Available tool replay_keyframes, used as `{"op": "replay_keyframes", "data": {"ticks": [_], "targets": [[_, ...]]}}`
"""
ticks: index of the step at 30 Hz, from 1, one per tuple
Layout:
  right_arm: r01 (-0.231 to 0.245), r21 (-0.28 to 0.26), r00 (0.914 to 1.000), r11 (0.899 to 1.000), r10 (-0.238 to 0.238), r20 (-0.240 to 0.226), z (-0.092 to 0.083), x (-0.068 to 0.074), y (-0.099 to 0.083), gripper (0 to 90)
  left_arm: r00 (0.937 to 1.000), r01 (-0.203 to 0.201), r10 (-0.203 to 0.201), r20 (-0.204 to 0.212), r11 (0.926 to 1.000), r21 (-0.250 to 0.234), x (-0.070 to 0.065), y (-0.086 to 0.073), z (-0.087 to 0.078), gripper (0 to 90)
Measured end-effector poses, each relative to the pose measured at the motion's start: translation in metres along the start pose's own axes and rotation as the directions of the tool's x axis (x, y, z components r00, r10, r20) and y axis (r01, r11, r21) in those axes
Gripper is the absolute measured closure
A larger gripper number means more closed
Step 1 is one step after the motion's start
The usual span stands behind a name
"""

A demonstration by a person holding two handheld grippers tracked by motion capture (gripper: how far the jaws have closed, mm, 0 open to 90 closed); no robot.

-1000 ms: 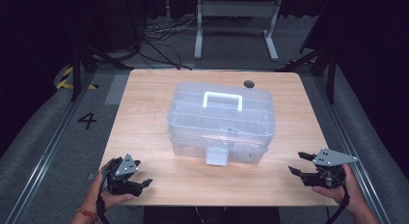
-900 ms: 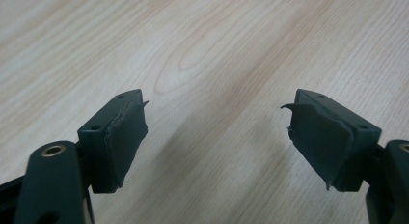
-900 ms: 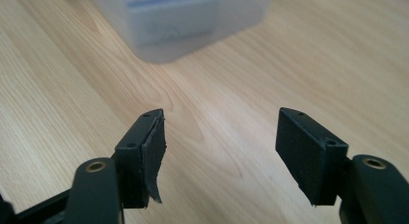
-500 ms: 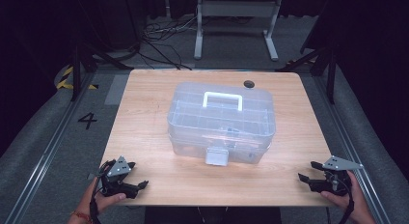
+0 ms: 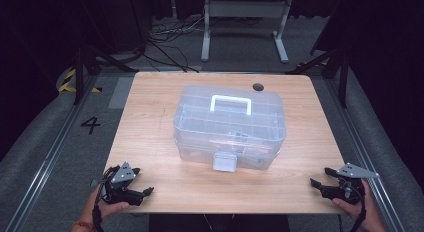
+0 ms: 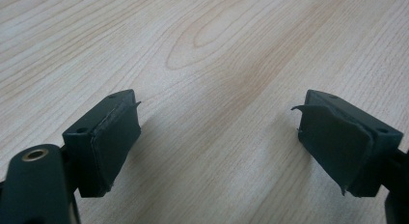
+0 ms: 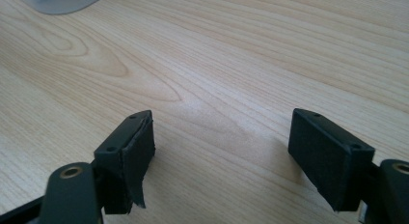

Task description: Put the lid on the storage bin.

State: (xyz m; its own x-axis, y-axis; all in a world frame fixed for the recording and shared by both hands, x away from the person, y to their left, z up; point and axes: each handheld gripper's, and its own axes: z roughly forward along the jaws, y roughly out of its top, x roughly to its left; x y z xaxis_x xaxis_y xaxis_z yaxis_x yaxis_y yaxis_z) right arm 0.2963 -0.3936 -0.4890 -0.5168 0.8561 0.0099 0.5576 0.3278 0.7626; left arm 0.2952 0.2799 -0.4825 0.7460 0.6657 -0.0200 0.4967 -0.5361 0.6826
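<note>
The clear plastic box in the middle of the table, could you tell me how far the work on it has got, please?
Nothing looks done yet: the clear plastic box sits shut, its white handle lying flat and its front latch down. Nothing is in hand: the left gripper and right gripper rest near the table front corners, apart from the box, jaws just opened and empty. Reaching in and handling the box is all left.

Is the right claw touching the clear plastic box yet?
Apart. In the high view the right claw sits at the table's near right corner, bare wood between it and the clear plastic box.
</note>
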Motion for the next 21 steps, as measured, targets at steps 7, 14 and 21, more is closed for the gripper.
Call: {"op": "replay_keyframes", "data": {"ticks": [7, 14, 21], "targets": [[0.008, 0.032, 1.0000, 0.999, -0.008, -0.003, 0.0060, -0.0049, 0.0089, 24.1, 1.0000, 0.001, -0.001, -0.002, 1.0000, -0.005, 0.0009, 0.0005, 0.0007, 14.7], [0.006, 0.021, 1.0000, 1.000, -0.006, -0.003, 0.0077, -0.0054, 0.0090, 24.1, 1.0000, 0.000, 0.000, -0.002, 1.0000, -0.004, 0.0015, 0.0007, 0.0007, 14.8], [0.007, 0.020, 1.0000, 1.000, -0.007, -0.003, 0.0077, -0.0056, 0.0089, 24.2, 1.0000, 0.000, 0.000, 0.005, 1.0000, -0.004, 0.0022, 0.0008, 0.0007, 15.1]]}}
